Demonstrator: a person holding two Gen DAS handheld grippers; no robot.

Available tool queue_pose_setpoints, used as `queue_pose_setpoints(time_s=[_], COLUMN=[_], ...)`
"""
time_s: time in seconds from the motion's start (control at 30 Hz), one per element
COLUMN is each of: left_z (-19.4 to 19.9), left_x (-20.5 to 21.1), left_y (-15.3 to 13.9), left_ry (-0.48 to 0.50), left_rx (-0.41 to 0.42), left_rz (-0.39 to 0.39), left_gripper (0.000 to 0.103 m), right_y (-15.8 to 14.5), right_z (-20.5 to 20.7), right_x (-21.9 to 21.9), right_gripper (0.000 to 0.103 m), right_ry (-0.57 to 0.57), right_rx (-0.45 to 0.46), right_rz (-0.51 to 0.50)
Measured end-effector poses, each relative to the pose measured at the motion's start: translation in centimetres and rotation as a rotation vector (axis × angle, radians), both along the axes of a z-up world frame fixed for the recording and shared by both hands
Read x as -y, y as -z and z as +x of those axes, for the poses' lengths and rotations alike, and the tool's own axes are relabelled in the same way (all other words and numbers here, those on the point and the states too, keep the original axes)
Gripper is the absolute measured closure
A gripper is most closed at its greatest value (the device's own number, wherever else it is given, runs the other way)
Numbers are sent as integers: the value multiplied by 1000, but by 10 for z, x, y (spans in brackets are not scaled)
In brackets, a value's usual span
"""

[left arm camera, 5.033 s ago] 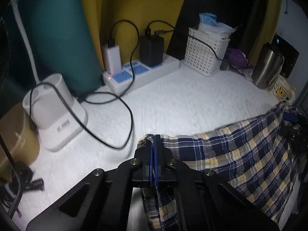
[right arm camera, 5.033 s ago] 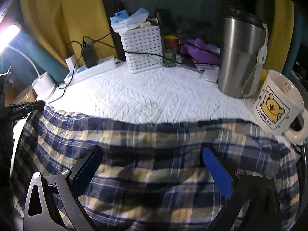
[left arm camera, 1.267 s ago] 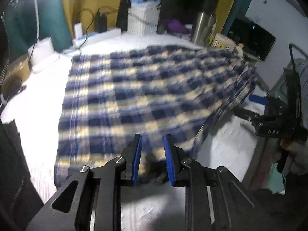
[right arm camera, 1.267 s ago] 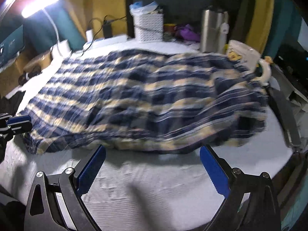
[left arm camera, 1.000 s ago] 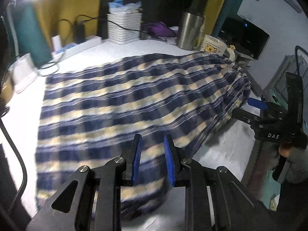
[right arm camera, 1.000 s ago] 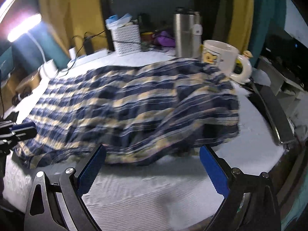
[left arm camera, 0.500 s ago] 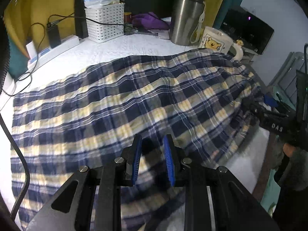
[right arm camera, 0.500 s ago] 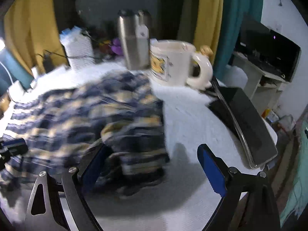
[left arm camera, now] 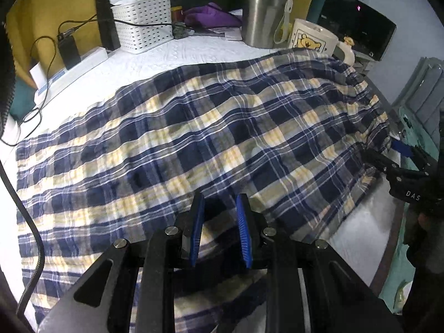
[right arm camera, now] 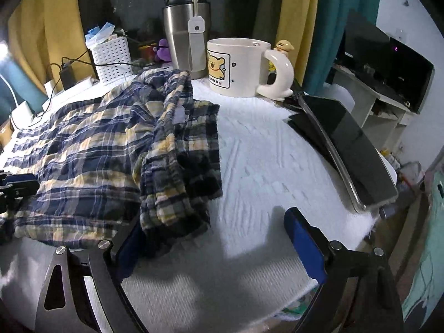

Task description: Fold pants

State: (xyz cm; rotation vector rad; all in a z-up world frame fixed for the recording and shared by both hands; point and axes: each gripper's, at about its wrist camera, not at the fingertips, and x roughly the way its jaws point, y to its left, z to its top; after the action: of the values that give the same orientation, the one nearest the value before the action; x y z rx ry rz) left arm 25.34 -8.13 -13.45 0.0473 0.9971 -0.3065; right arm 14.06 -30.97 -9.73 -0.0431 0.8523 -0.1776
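Blue-and-yellow plaid pants [left arm camera: 194, 138] lie spread across the white table cover [right arm camera: 263, 166]. Their right end is bunched into a heap [right arm camera: 172, 149]. My left gripper [left arm camera: 219, 216] hovers over the near edge of the pants, its blue pads a narrow gap apart with no cloth pinched between them. My right gripper [right arm camera: 216, 238] stands wide open at the bunched end. The heap's lower edge lies against its left finger [right arm camera: 130, 244], and its right finger is over bare cover. Each gripper shows in the other's view: the right gripper [left arm camera: 399, 152], the left gripper [right arm camera: 16, 183].
A bear mug [right arm camera: 236, 66] and a steel tumbler [right arm camera: 186, 36] stand just behind the bunched end. A black tablet [right arm camera: 347, 144] lies at the right table edge. A white basket [left arm camera: 141, 25], power strip [left arm camera: 75, 66] and cables sit at the back left.
Both views have closed in on the pants. The left gripper, shut on the cloth five seconds ago, now has its pads apart. The right gripper swung to the bunched end near the mug.
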Motion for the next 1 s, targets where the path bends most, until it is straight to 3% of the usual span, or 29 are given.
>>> queue_pose_setpoints(time_s=[0.37, 0.4, 0.43, 0.5, 0.73, 1.0], left_z=[-15, -19, -22, -29, -46, -55], left_x=[-64, -72, -79, -90, -129, -167], left_y=[-26, -27, -29, -31, -32, -26], left_ry=[-129, -141, -155, -180, -264, -366], left_rx=[106, 113, 122, 139, 150, 140], left_rz=[-52, -58, -65, -77, -62, -44], left_gripper=[80, 73, 59, 55, 55, 55], right_y=[-16, -16, -15, -13, -2, 3], right_z=[-19, -18, -18, -17, -10, 5], right_x=[-21, -25, -30, -40, -60, -65], right_gripper=[9, 9, 9, 9, 8, 0], right_ry=[-28, -35, -43, -60, -97, -97], right_rx=[0, -2, -6, -15, -48, -44], right_rz=[88, 96, 104, 116, 180, 204])
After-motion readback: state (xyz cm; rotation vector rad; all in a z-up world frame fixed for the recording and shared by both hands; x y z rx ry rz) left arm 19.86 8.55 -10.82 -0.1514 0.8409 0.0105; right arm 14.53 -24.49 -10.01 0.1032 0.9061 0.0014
